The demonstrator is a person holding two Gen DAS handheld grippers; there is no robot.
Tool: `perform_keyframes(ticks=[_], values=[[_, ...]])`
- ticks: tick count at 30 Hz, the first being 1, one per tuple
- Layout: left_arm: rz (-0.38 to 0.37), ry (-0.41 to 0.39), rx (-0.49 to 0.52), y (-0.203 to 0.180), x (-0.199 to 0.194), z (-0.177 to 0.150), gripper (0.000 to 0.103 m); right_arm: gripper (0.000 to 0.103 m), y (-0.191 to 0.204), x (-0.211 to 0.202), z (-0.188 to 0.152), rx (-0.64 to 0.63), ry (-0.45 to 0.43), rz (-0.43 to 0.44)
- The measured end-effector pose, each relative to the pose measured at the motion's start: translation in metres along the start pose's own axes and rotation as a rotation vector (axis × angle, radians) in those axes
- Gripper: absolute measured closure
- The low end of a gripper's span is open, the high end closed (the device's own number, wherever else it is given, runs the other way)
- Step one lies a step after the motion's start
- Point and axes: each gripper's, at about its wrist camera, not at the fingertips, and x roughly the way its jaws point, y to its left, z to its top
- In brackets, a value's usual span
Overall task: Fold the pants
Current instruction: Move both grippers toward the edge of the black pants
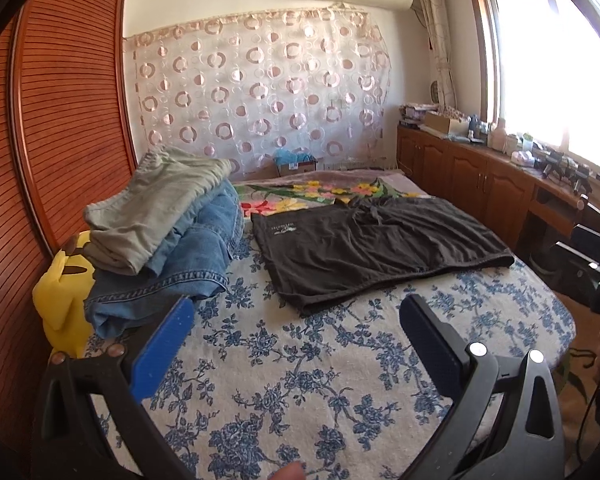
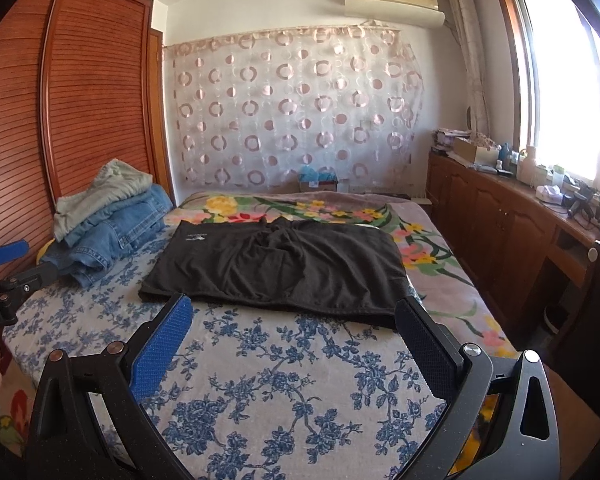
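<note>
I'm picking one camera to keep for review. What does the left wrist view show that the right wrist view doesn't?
Only the left wrist view shows the yellow plush toy clearly, beside the folded jeans. Only the right wrist view shows the floral blanket running past the black pants. Both show the pants lying flat, the clothes pile, and open, empty left gripper and right gripper.

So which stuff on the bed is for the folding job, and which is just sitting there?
For the job:
- black pants
- left gripper, open
- right gripper, open

Just lying about:
- pile of jeans and grey clothes
- yellow plush toy
- flowered blanket
</note>
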Motion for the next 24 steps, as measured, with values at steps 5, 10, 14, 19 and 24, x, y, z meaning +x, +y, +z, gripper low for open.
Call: perform_keyframes(ticks=[5, 10, 14, 19, 24], values=[[-0.006, 0.056, 0.023, 0.006, 0.032, -0.007, 0.0, 0.0, -0.016, 0.016, -0.009, -0.007, 0.024, -0.028], [-0.028, 0.101, 0.043, 0.01, 0.054, -0.011, 0.0, 0.001, -0.032, 0.028, -0.016, -0.003, 0.05, -0.043], [-0.04, 0.133, 0.064, 0.011, 0.071, -0.014, 0.0, 0.002, -0.04, 0.039, -0.021, 0.003, 0.081, -0.047], [-0.04, 0.155, 0.102, 0.009, 0.087, -0.012, 0.001, 0.004, -0.046, 0.045, -0.02, 0.005, 0.093, -0.046], [-0.056, 0.174, 0.128, 0.008, 0.098, -0.007, 0.004, 0.006, -0.048, 0.051, -0.016, -0.009, 0.105, -0.037]])
